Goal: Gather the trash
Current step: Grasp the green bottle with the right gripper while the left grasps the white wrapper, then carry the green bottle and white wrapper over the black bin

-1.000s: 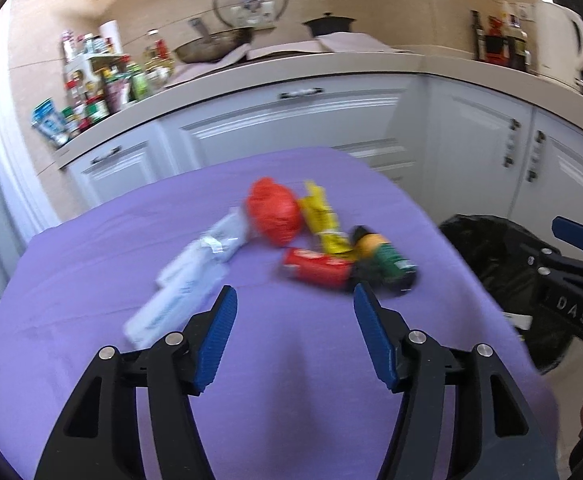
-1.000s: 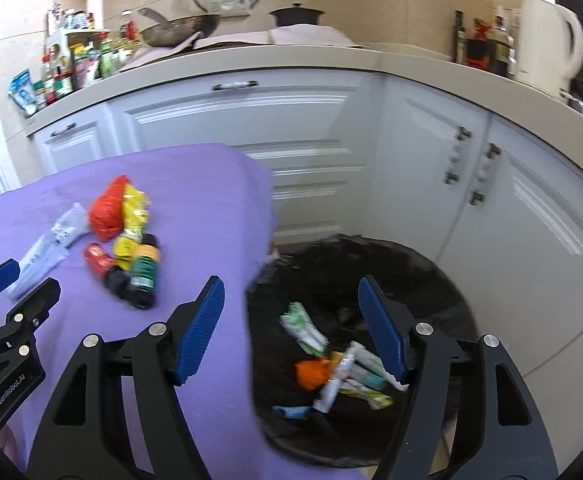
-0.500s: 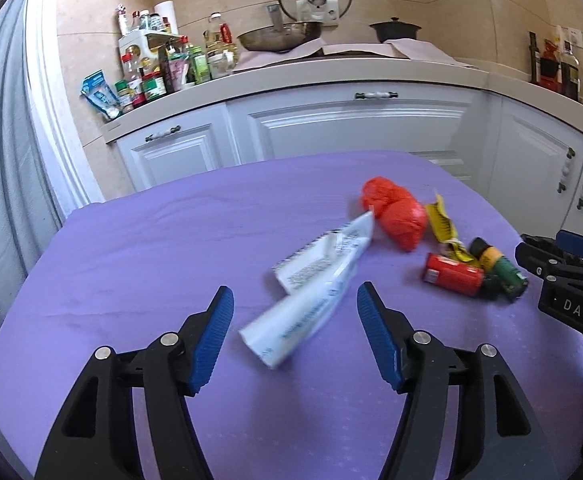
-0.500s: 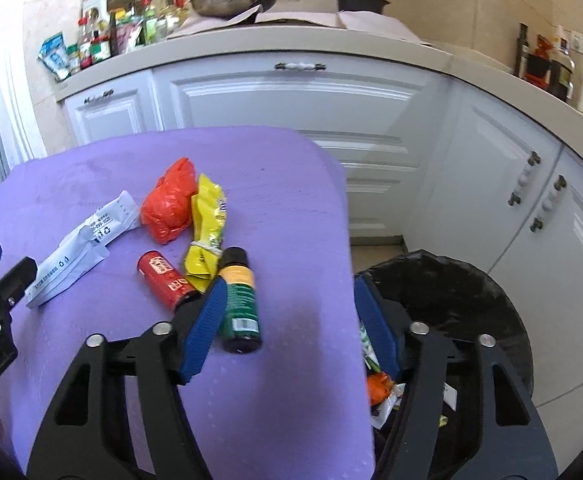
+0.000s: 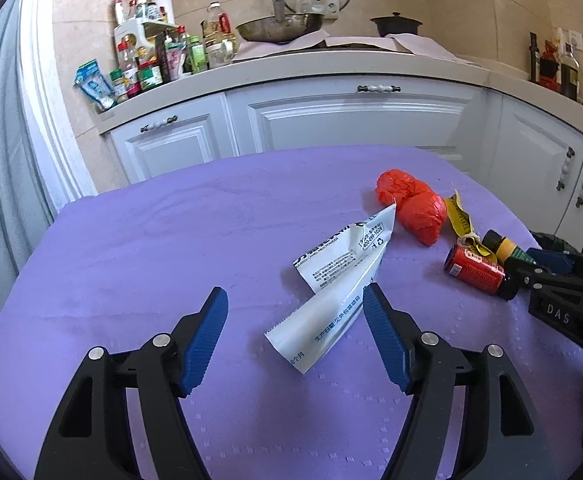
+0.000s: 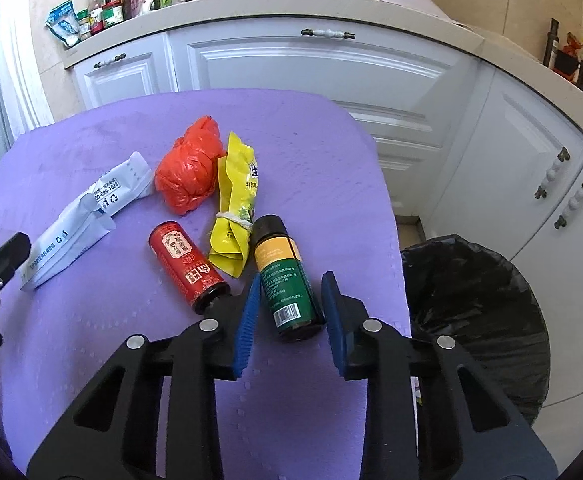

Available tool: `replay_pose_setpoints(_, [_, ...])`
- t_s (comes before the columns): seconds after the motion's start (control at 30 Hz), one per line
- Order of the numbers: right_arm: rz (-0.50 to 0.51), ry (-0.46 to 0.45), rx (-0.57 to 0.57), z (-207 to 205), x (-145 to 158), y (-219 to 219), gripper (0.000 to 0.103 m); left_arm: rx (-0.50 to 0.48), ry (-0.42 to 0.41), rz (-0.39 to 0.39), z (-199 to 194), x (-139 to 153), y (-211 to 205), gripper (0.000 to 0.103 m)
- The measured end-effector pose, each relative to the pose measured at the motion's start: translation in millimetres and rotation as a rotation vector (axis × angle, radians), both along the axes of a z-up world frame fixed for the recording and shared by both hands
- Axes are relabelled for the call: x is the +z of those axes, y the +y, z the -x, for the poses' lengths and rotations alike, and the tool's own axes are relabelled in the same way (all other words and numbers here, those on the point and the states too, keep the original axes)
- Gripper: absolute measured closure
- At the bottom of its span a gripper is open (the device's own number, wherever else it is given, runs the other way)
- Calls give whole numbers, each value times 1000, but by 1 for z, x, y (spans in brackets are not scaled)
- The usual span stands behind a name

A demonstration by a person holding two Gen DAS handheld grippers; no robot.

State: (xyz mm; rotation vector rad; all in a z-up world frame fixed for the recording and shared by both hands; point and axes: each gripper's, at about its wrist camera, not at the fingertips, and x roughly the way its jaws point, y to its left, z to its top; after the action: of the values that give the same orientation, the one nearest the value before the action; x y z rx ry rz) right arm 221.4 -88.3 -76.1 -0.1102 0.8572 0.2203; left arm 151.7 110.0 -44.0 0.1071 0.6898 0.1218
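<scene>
On the purple surface a green bottle lay on its side at six o'clock, a red can at its nine, a yellow wrapper and orange bag at eleven, white packets farther toward nine.

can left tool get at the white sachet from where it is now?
Probably yes. The left tool hangs just above the white sachet, jaws opening, the near end already between them. Nothing lies on the sachet, and the right tool is off at the green bottle.
</scene>
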Motion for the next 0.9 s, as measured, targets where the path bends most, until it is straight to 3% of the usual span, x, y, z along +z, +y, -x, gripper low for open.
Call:
replay_pose_setpoints(0.27, [-22, 3, -5, 2, 0, -3, 75, -58, 65, -2, -12, -15, -4, 34])
replay_pose_setpoints(0.33, [-25, 4, -4, 2, 0, -3, 75, -80, 76, 16, -13, -16, -4, 39])
replay_pose_setpoints(0.47, [-30, 4, -5, 2, 0, -4, 76, -106, 109, 18, -12, -22, -8, 69])
replay_pose_setpoints(0.57, [-32, 2, -6, 4, 1, -5, 76, -132, 115, 10, -9, -24, -13, 81])
replay_pose_setpoints(0.77, [-39, -14, -14, 9, 3, -8, 78, -136, 109, 4, -2, -23, -18, 92])
replay_pose_setpoints(0.9, [-38, -23, -20, 15, 4, -10, 78, -106, 99, 28, 3, -21, -16, 94])
